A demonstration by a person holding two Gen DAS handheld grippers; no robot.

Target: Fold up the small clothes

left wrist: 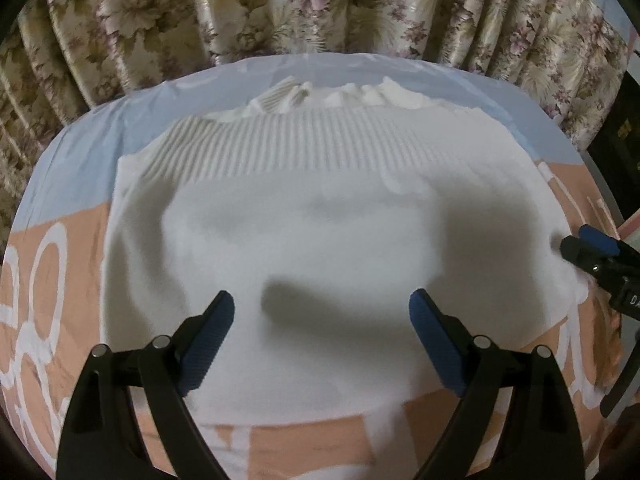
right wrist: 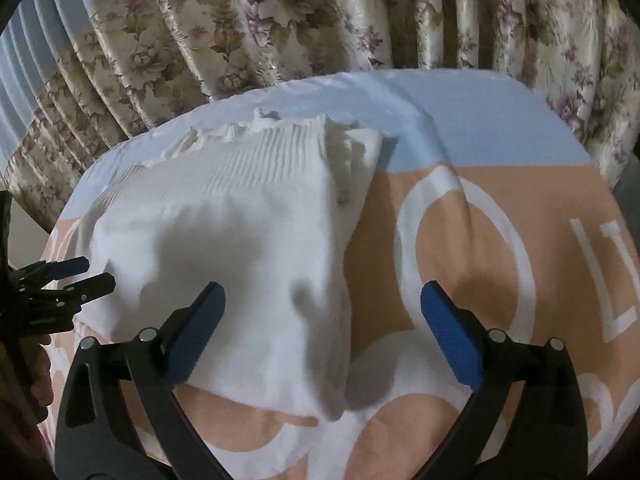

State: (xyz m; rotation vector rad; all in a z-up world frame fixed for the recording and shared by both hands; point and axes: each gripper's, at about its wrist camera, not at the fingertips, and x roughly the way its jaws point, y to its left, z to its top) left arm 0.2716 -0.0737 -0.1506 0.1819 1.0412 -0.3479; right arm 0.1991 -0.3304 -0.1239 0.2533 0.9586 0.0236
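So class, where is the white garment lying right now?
The white garment lies flat on the peach-and-blue bedsheet, ribbed band toward the floral curtain; the left tool hovers open over it, the right tool open above its right edge.

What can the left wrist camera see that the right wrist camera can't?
Only the left wrist view shows the right gripper from the side, at the garment's right edge. Only the right wrist view shows the big white letters on the orange part of the bedspread, plus the left gripper from the side. Both show the white garment with its ribbed band, the flowery curtain, and open blue-padded fingers.
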